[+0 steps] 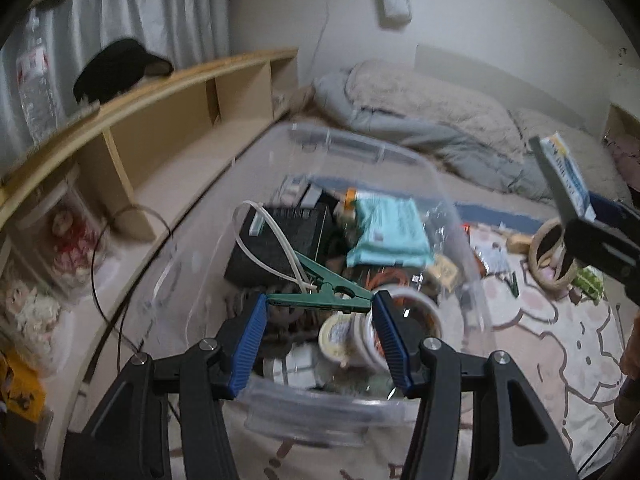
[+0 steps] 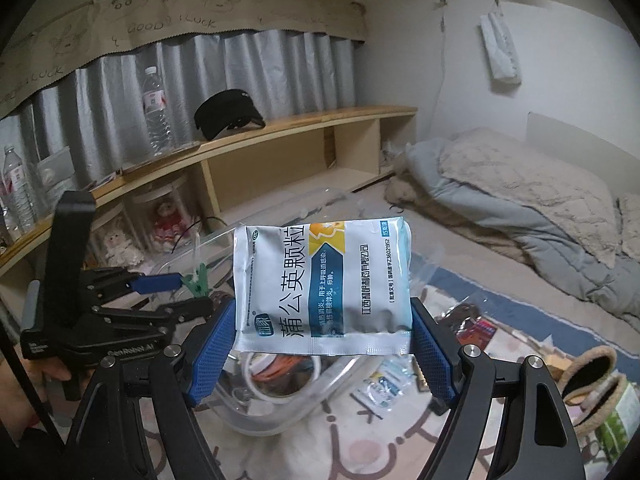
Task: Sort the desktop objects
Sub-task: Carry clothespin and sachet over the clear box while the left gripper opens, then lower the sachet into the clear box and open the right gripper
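My left gripper [image 1: 318, 304] is shut on a green clothes peg [image 1: 326, 290], held crosswise between the blue pads above a clear plastic bin [image 1: 320, 412]. Inside the bin lie a black box [image 1: 280, 244], a teal packet [image 1: 386, 228] and tape rolls [image 1: 360, 336]. My right gripper [image 2: 322, 320] is shut on a white and blue medicine sachet [image 2: 322, 284], standing upright between its pads. The left wrist view shows the right gripper [image 1: 576, 220] with the sachet [image 1: 564, 176] at the far right. In the right wrist view the left gripper [image 2: 188, 284] holds the peg [image 2: 198, 278] at the left.
A cartoon-print mat [image 1: 540, 344] carries loose small items, a ring of tape [image 1: 554, 256] and fuzzy slippers [image 2: 592, 384]. A wooden shelf [image 2: 280, 128] with water bottles [image 2: 156, 108] and a black cap [image 2: 226, 114] runs along the left. Bedding [image 2: 520, 200] lies behind.
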